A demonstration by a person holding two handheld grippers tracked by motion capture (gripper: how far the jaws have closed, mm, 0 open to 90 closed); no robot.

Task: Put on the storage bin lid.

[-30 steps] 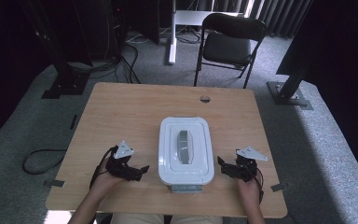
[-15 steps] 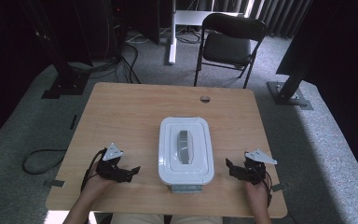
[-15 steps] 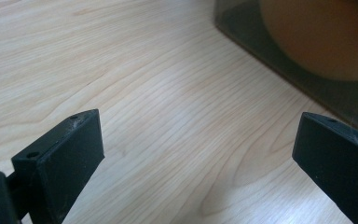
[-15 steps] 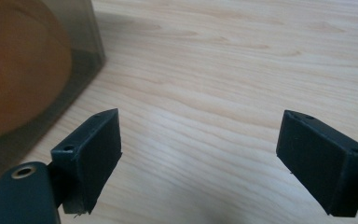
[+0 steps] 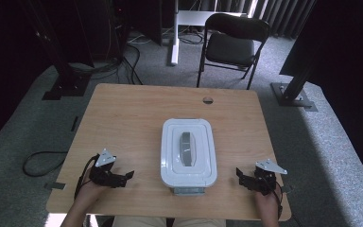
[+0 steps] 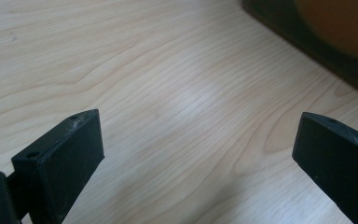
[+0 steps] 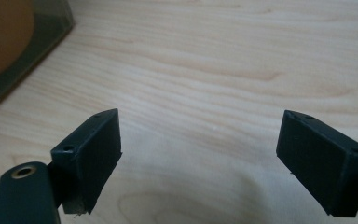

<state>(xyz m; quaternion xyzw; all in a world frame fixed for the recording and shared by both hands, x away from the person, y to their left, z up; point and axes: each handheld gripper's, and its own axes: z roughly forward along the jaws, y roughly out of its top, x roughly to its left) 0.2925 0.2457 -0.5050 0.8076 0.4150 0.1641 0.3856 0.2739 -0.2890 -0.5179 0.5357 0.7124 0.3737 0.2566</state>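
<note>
— Right, high view first: what have you got?
— I see the white lidded container [image 5: 188, 152] just below the middle of the frame, flat on the wooden table [image 5: 137, 113], grey handle on its lid. My left gripper [image 5: 123, 178] sits at the lower left, my right gripper [image 5: 242, 176] at the lower right, each near the table's front edge and apart from the box, one on either side.
— Are they holding anything?
— No, both released, jaws spread over bare wood.
— Left gripper view?
— Left gripper [image 6: 196, 154] jaws rise wide apart from the bottom corners, only wood grain between them. A dark edge with something orange and blurred behind it cuts across the upper right corner; I cannot tell what it is.
— And the right gripper view?
— Same story: right gripper [image 7: 198, 140] gaping, bare table between the jaws, a dark edge with an orange blur in the upper left corner.
</note>
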